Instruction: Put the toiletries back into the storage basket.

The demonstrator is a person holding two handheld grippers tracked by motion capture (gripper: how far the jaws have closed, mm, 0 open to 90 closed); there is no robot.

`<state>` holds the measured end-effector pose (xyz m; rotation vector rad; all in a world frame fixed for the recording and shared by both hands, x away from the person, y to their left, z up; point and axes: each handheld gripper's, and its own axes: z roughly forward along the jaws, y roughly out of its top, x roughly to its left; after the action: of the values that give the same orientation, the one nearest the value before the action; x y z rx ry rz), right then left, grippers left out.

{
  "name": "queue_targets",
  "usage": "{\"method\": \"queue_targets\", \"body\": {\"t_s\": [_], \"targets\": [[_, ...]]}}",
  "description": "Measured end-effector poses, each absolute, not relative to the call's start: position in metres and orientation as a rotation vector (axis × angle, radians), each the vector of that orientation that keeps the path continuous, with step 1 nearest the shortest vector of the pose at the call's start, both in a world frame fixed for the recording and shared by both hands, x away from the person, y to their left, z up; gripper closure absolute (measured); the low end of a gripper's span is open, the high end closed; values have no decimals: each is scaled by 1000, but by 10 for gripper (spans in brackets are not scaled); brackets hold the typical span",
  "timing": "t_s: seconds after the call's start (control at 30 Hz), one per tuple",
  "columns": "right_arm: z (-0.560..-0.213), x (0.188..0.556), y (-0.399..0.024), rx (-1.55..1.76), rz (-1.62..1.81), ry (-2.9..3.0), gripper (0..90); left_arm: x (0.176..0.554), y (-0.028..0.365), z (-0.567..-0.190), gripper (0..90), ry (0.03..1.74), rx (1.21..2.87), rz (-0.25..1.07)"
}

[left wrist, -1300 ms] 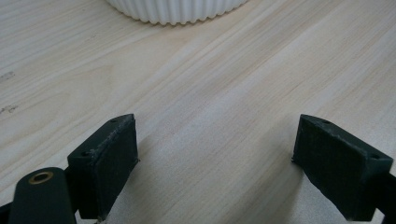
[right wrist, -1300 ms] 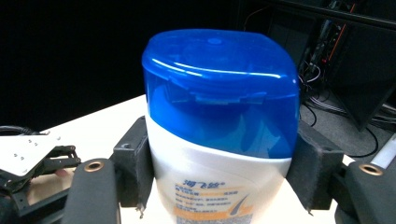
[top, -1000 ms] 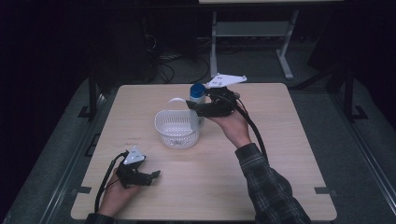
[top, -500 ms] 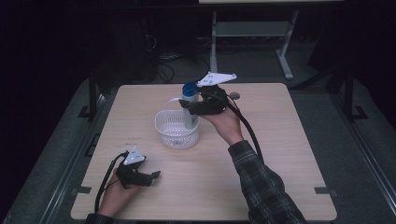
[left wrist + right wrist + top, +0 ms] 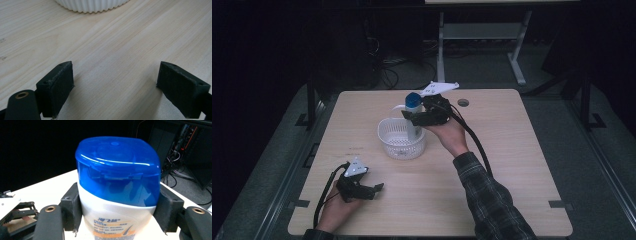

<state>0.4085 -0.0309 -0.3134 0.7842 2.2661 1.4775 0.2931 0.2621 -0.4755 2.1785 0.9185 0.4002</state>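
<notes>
The right gripper (image 5: 411,117) was clamped on the white bottle (image 5: 413,116) just below its blue cap (image 5: 117,170). The bottle stood upright at frame centre, over the far rim of the white basket (image 5: 401,138). The left gripper (image 5: 377,188), lower left, rested with jaws spread and nothing between them.

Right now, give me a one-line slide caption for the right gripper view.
Right claw clamps an upright white plastic bottle with a glossy blue flip cap above the pale wooden table.

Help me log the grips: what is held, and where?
Right gripper clamps the white bottle just below its blue cap. Left gripper is open, holding nothing.
</notes>
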Motion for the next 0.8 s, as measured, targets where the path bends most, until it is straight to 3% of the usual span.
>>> {"method": "queue_targets", "body": {"t_s": [0.8], "targets": [[-347,415,-28,820,1427,2318,333,293,262,-475,128,915,2186,401]]}}
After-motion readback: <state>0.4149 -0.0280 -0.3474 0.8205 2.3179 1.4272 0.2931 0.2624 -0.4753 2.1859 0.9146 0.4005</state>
